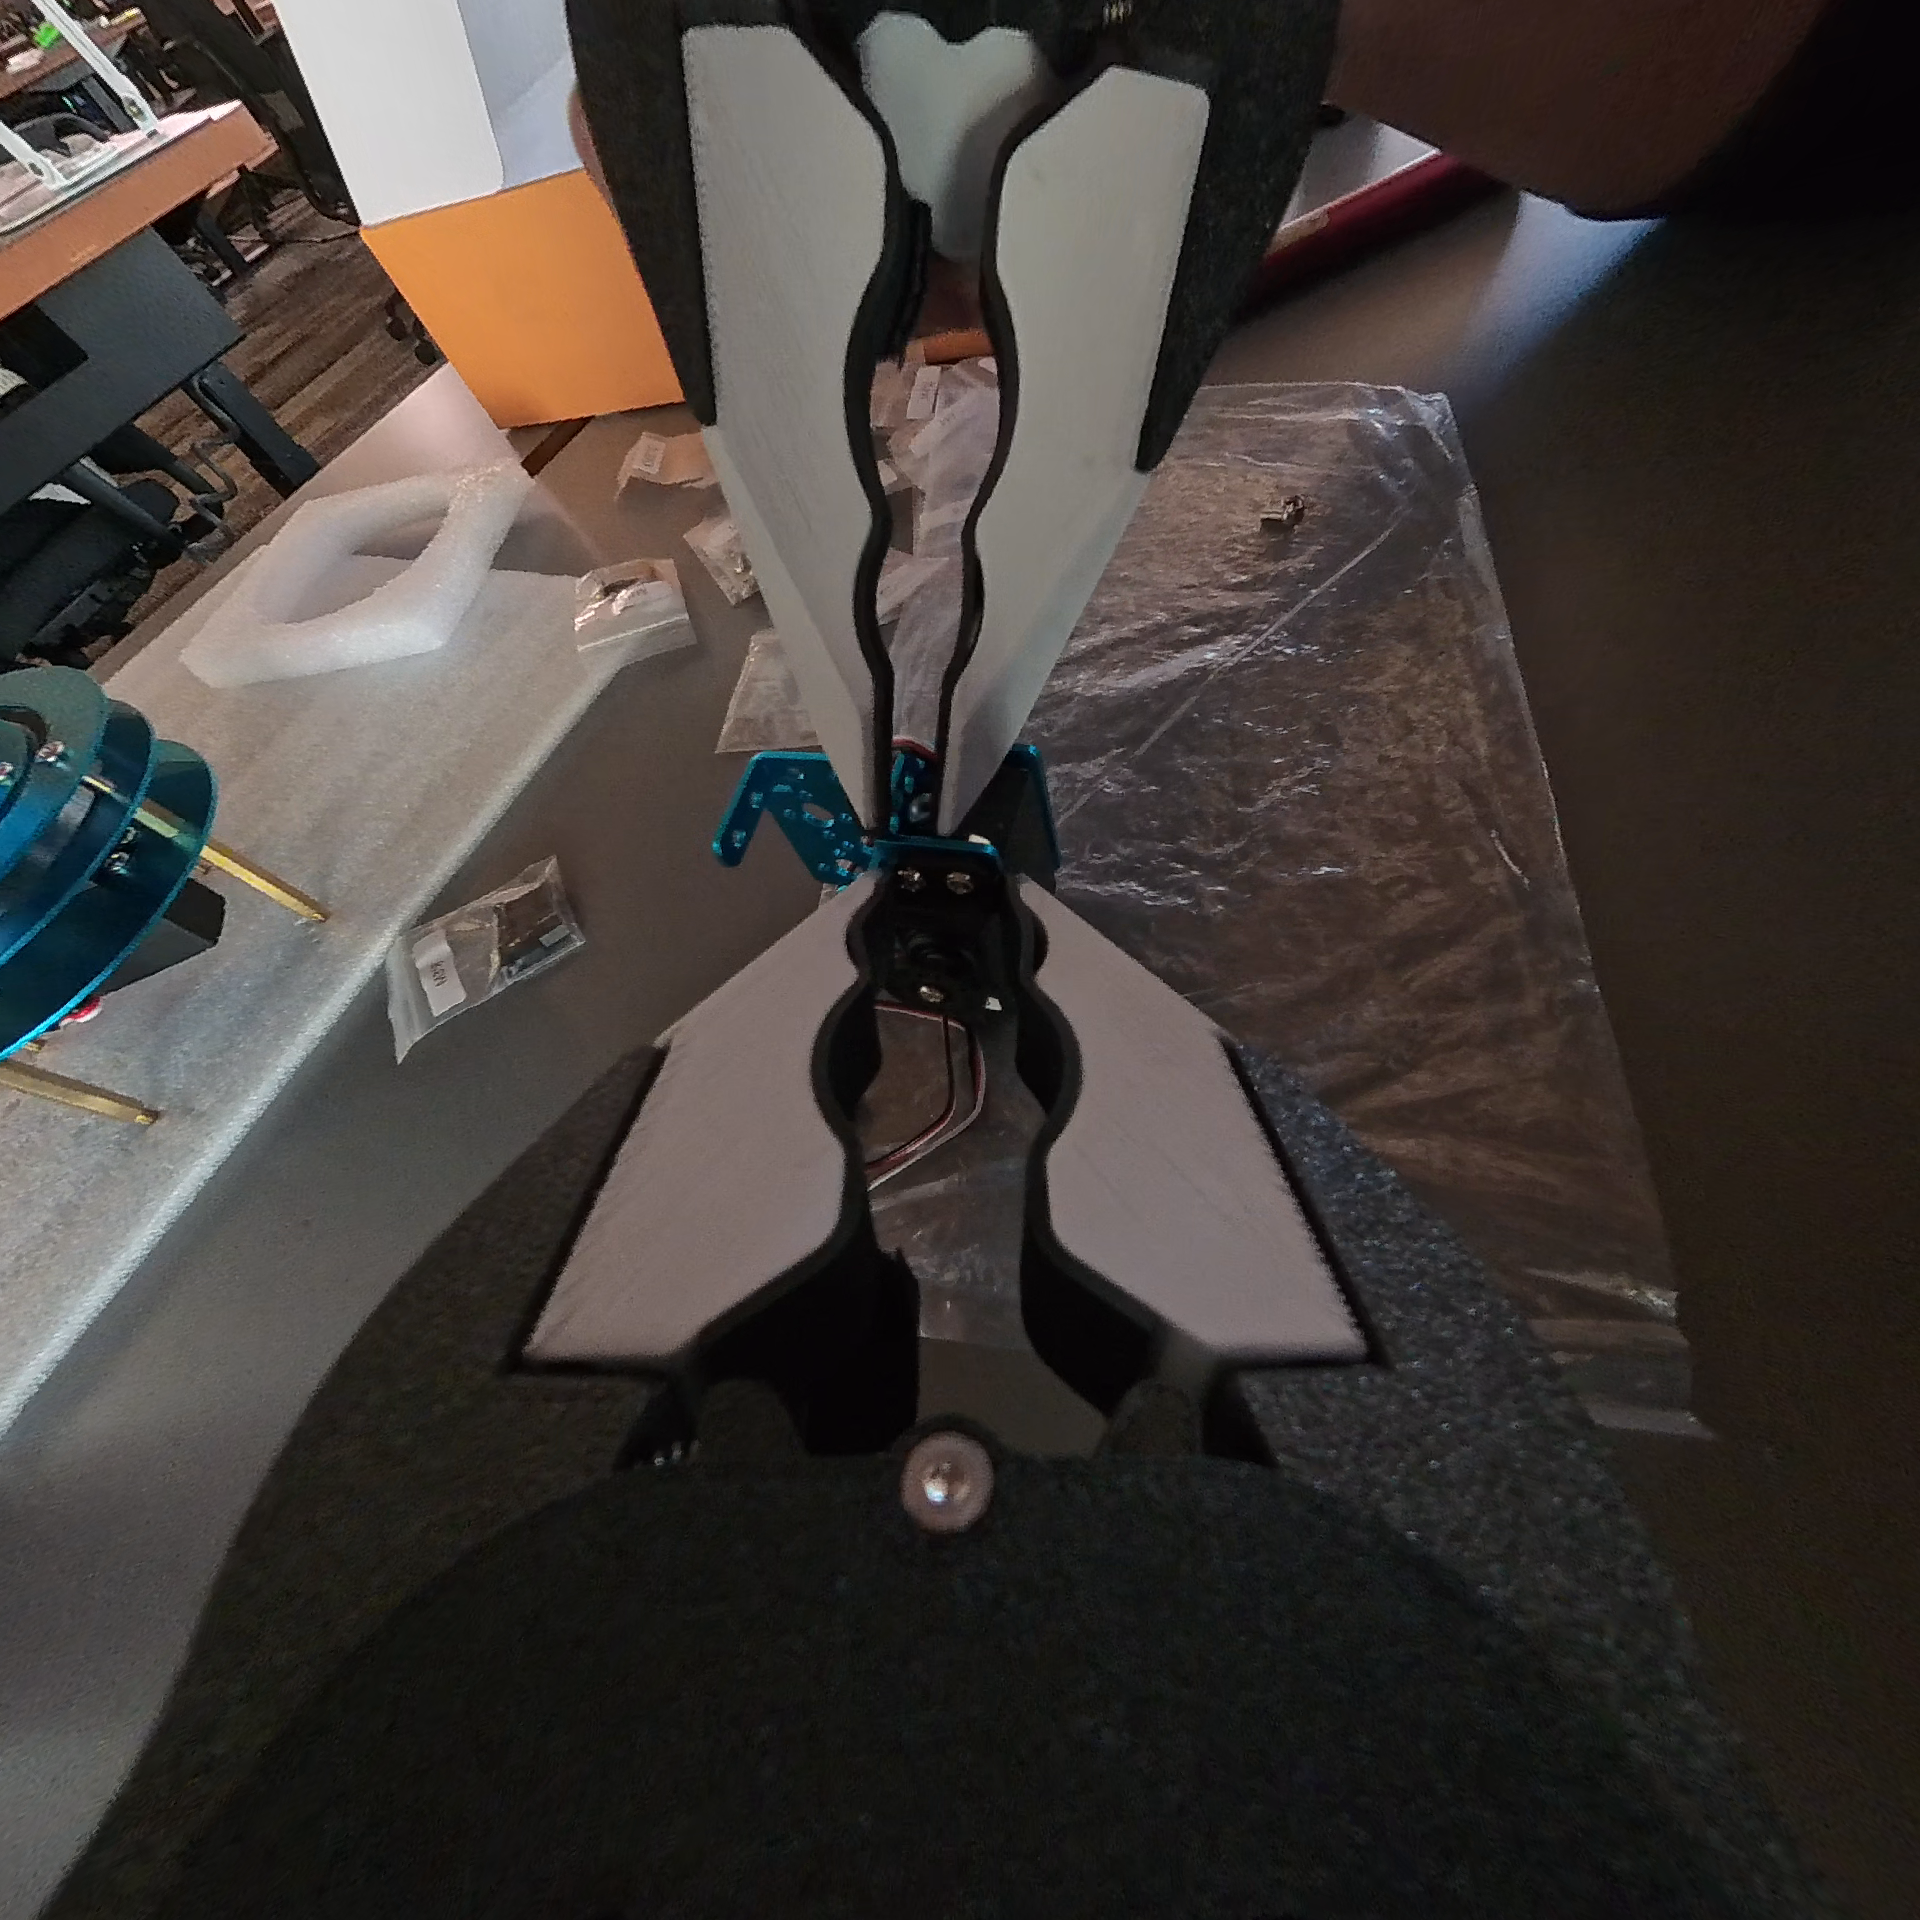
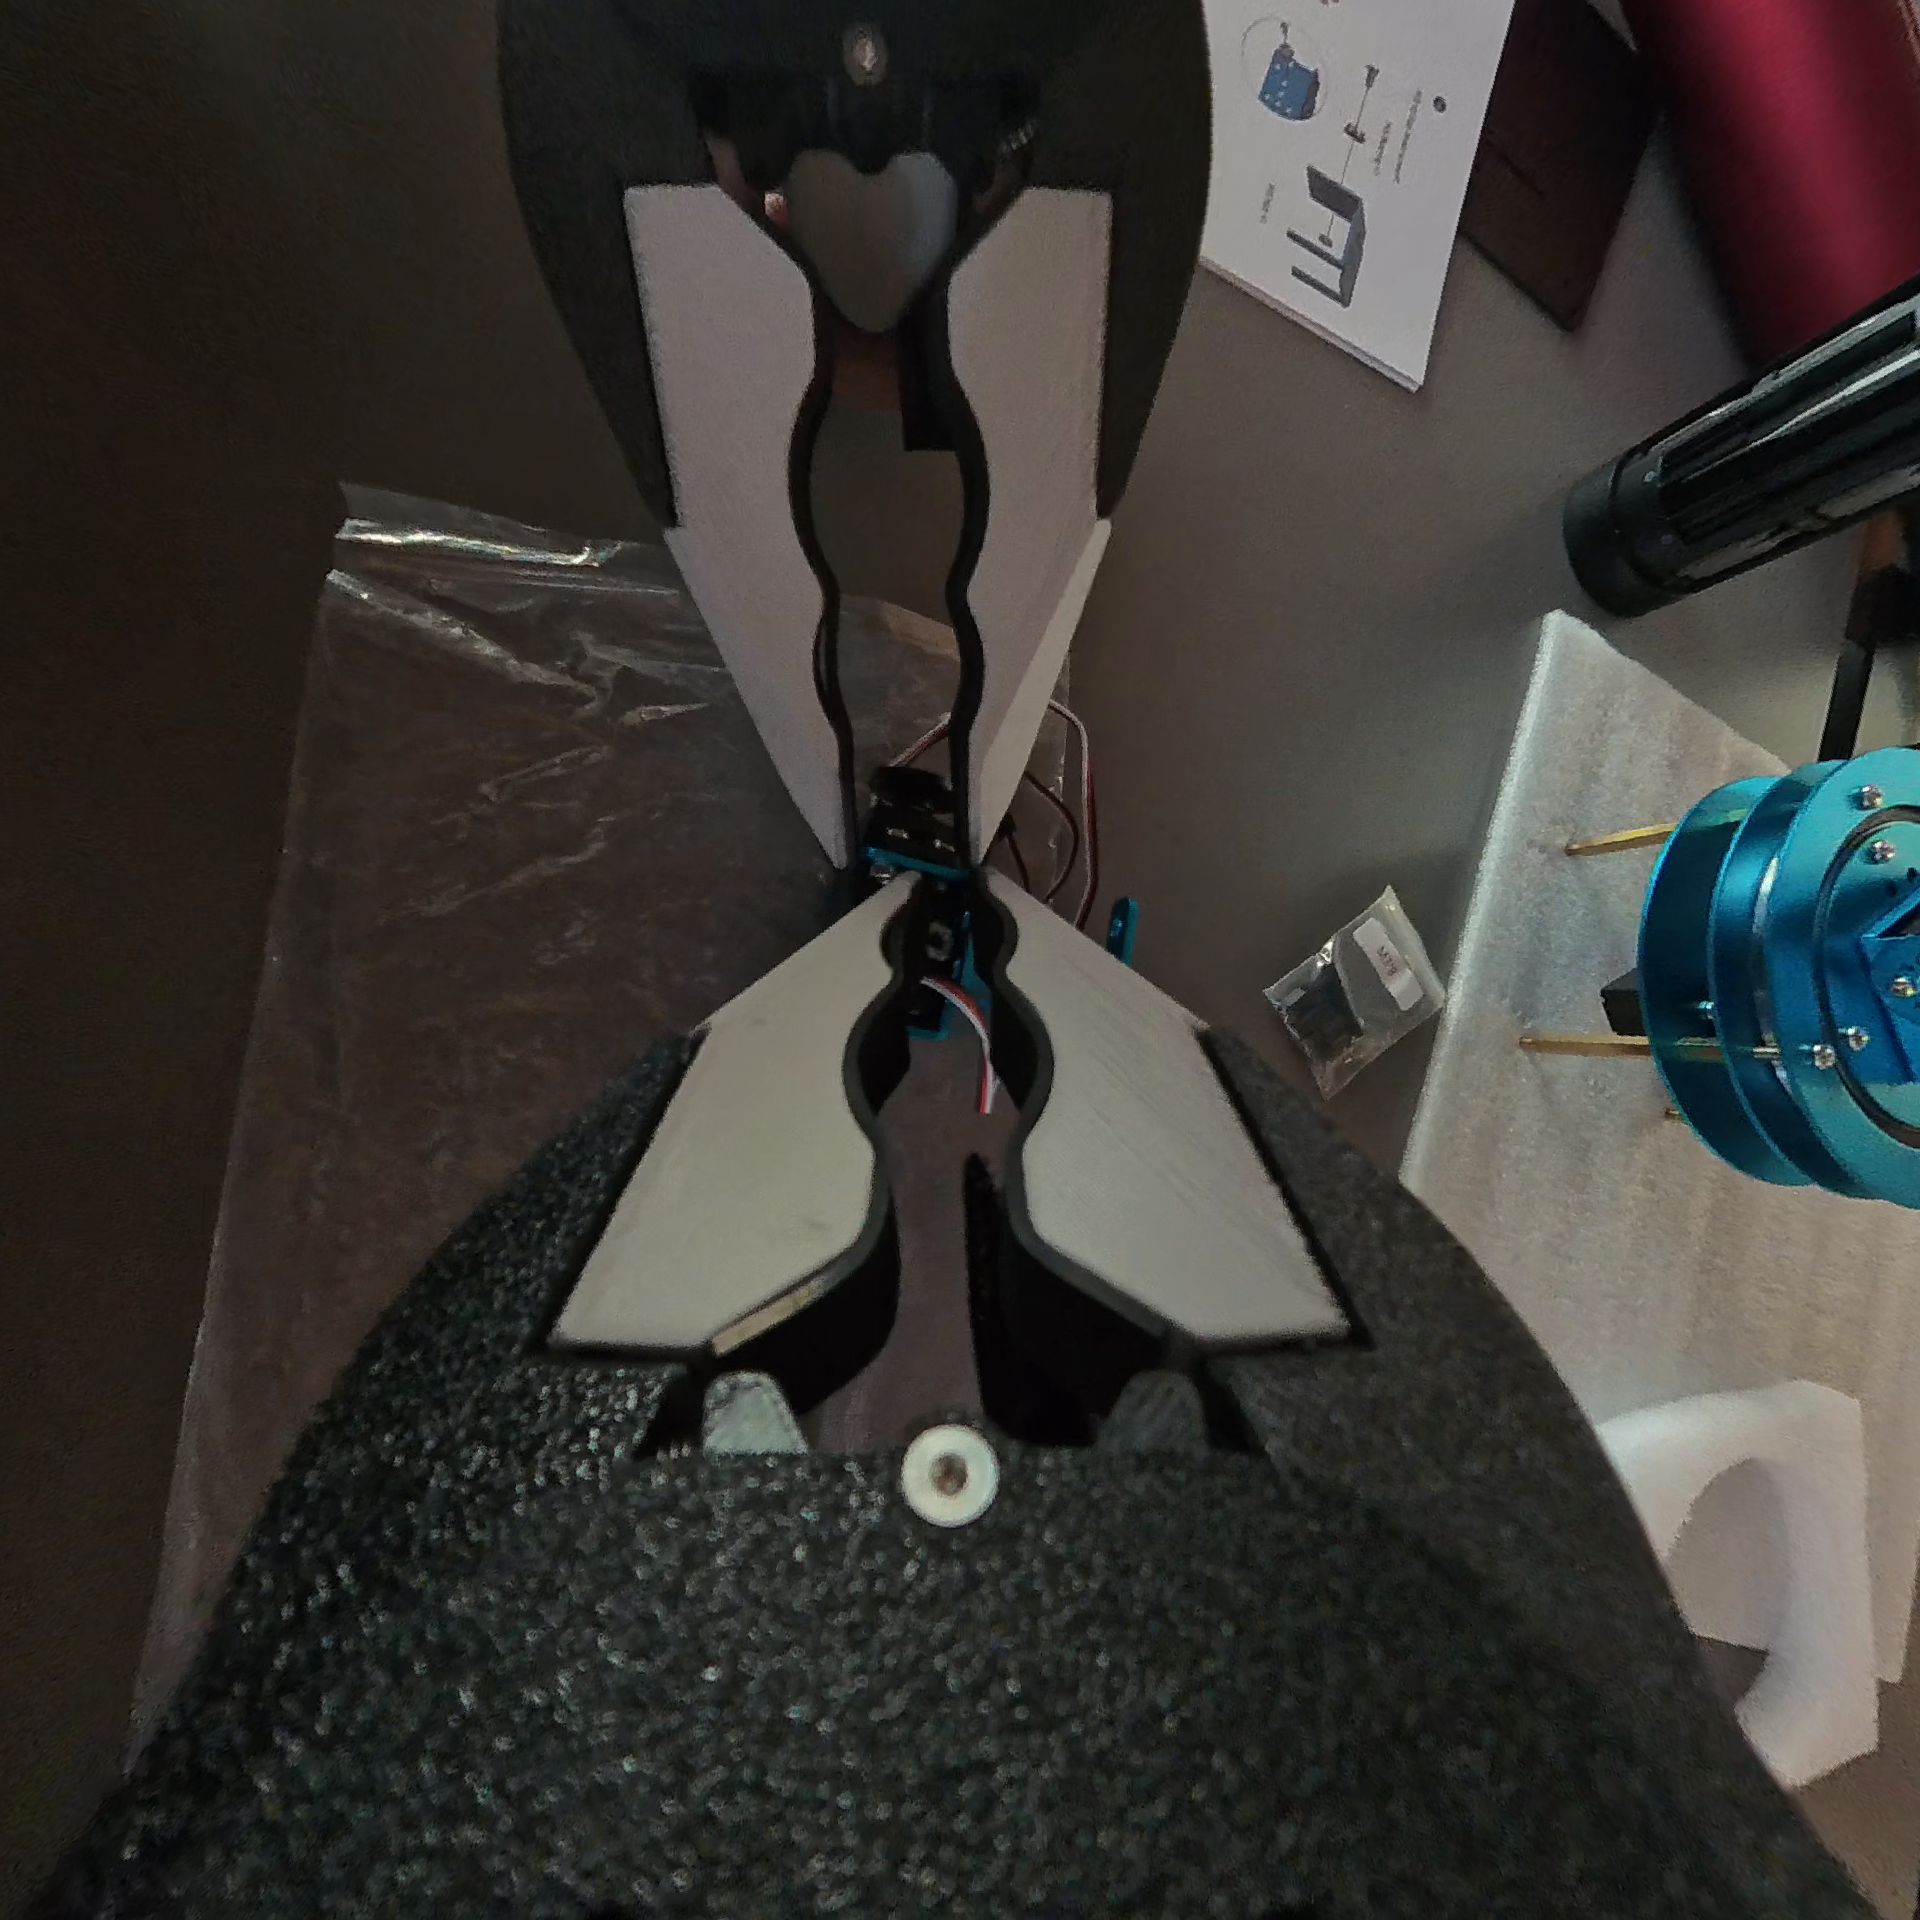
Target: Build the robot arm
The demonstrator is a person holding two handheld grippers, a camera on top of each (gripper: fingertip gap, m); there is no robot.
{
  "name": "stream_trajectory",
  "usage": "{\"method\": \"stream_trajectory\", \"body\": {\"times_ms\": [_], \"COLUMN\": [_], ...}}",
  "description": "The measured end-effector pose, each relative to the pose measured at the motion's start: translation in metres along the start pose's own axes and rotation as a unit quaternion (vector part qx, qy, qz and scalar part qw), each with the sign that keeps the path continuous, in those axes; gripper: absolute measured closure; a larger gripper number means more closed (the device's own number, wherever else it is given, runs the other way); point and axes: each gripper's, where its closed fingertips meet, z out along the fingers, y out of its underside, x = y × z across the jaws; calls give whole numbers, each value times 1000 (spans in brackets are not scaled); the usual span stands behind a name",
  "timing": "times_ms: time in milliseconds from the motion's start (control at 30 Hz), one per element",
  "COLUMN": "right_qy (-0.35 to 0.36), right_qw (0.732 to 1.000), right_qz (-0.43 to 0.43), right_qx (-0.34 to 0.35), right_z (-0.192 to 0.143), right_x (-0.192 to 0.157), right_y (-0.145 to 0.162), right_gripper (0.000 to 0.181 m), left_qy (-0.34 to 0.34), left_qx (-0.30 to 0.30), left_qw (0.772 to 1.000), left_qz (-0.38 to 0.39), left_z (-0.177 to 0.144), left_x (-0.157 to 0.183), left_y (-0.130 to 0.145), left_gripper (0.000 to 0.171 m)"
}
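Observation:
A small assembly of a blue metal bracket and a black servo with red, white and black wires is held just above a clear plastic bag. My left gripper comes from below in its view and is shut on the servo end. My right gripper comes from the opposite side, tip to tip with it, and is shut on the blue bracket. In the right wrist view my right gripper grips the bracket, and the left gripper holds the servo.
The clear plastic bag lies on the dark table. A white foam sheet carries a blue round base on brass standoffs. Small parts bags, a foam frame, an orange-and-white box, an instruction sheet and a black cylinder lie around. Both grippers' tips are roughly 30 cm from the black cylinder.

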Motion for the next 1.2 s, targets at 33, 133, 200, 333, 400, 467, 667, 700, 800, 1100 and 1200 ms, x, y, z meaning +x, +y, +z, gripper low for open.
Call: {"method": "stream_trajectory", "body": {"times_ms": [33,133,200,333,400,467,667,700,800,1100,1200], "right_qy": [2,7,0,1,7,10,26,18,15,27,23], "right_qw": [1000,1000,1000,1000,999,996,992,993,993,993,993], "right_qz": [-3,-2,12,2,-18,-25,-41,-42,-44,-32,-22], "right_qx": [-1,-4,0,-25,-51,-87,-115,-109,-107,-112,-112], "right_z": [0,-3,-13,-20,-13,-5,-2,-2,-3,-5,-3], "right_x": [0,0,-3,-10,-14,-16,-19,-23,-25,-17,-16], "right_y": [0,2,2,-2,2,11,13,11,9,11,12], "right_gripper": [175,171,172,166,163,157,153,155,160,163,163], "left_qy": [0,1,1,1,2,0,-1,0,1,-1,-1], "left_qx": [0,0,0,0,0,0,0,0,0,0,0], "left_qw": [1000,1000,1000,1000,1000,1000,1000,1000,1000,1000,1000], "left_qz": [0,0,0,0,-1,-1,-1,-1,-2,0,0], "left_z": [0,0,0,0,0,0,0,0,0,0,0], "left_x": [0,0,0,0,0,0,0,0,0,0,0], "left_y": [0,0,0,0,0,0,0,0,0,0,0], "left_gripper": [152,152,152,152,152,152,152,152,152,152,152]}}
